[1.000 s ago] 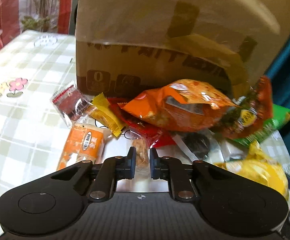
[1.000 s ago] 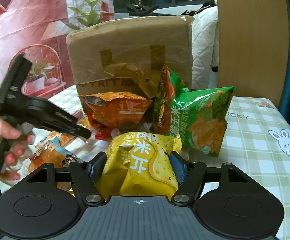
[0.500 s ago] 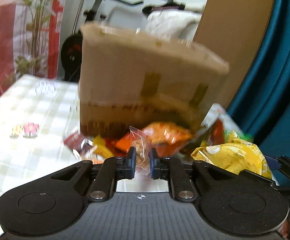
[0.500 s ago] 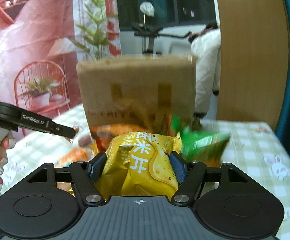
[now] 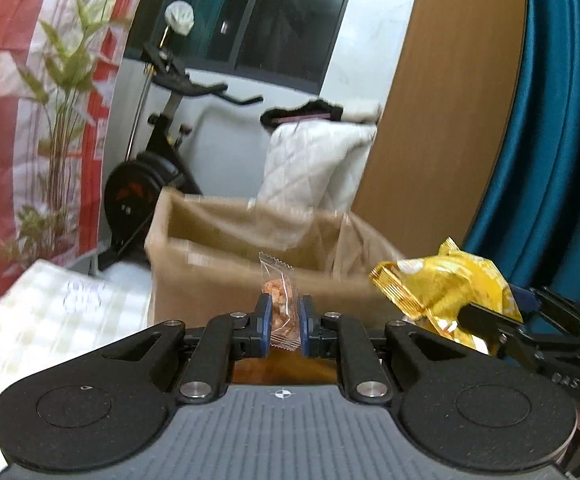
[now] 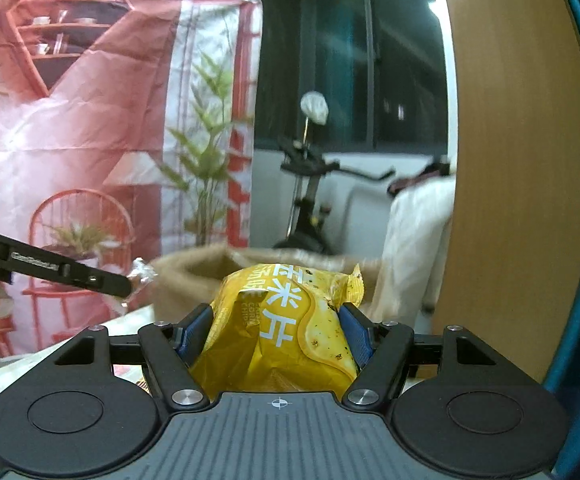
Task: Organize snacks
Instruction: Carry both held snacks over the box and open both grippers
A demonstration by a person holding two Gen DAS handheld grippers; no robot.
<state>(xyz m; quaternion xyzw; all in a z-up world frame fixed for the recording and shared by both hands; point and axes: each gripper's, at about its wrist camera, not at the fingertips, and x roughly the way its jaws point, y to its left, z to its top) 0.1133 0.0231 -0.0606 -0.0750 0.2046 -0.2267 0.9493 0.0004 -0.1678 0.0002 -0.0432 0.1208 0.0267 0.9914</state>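
Left gripper (image 5: 283, 326): jaws nearly together, pinching small clear snack packet (image 5: 279, 300); packet upright, long axis vertical, crimped top end up, orange pieces inside. Right gripper (image 6: 277, 330): jaws about half apart, clamped on sides of yellow chip bag (image 6: 285, 320); bag bulges between pads, crimped end up and away from camera. Both held in air near open cardboard box (image 5: 225, 252); box contents blurred, cannot tell. Checked tablecloth (image 5: 49, 320) below left.

The yellow chip bag (image 6: 285, 332) reads "玉米片" and "CORN CHIPS" — the left gripper (image 6: 127, 286) arm, "GenRobot.AI".
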